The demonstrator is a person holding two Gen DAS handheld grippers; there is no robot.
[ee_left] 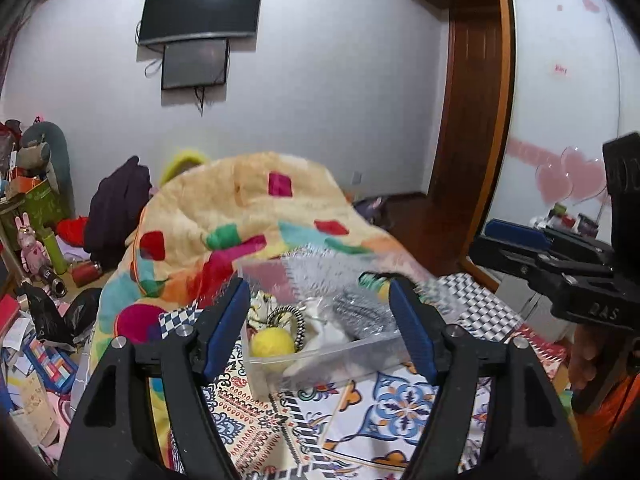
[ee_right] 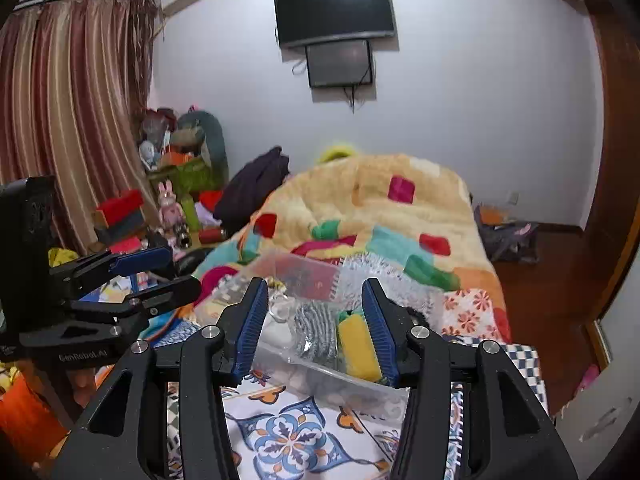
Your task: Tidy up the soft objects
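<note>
a clear plastic box (ee_left: 320, 354) sits on the patterned bedsheet (ee_left: 400, 412), straight ahead at twelve o'clock from both grippers. the left gripper (ee_left: 320, 320) hangs just in front of the box with its jaws spread wide and nothing between them; its blue pads (ee_left: 412, 328) frame the box on both sides without touching it. seen from the left wrist, a yellow ball (ee_left: 272, 342) lies in the box toward nine o'clock, a black-and-white braided ring (ee_left: 294, 322) leans just behind it, white cloth (ee_left: 332, 334) fills the middle, and a grey ribbed cloth (ee_left: 360, 316) lies toward three o'clock.

the right gripper (ee_right: 316, 328) is also released, jaws wide apart and holding nothing, hovering over the near edge of the same box (ee_right: 340, 384). from the right wrist, a yellow sponge (ee_right: 358, 350) rests in the box right beside the pad at three o'clock; i cannot tell whether they touch. the grey ribbed cloth (ee_right: 316, 332) lies next to it toward nine o'clock.

beyond the box at twelve o'clock a fluffy blanket with coloured patches (ee_right: 380, 208) is heaped on the bed. a tv (ee_right: 334, 10) hangs on the far wall. at nine o'clock in the right wrist view striped curtains (ee_right: 68, 112) hang over a pile of clutter (ee_right: 176, 184). each gripper shows at the edge of the other's view.
</note>
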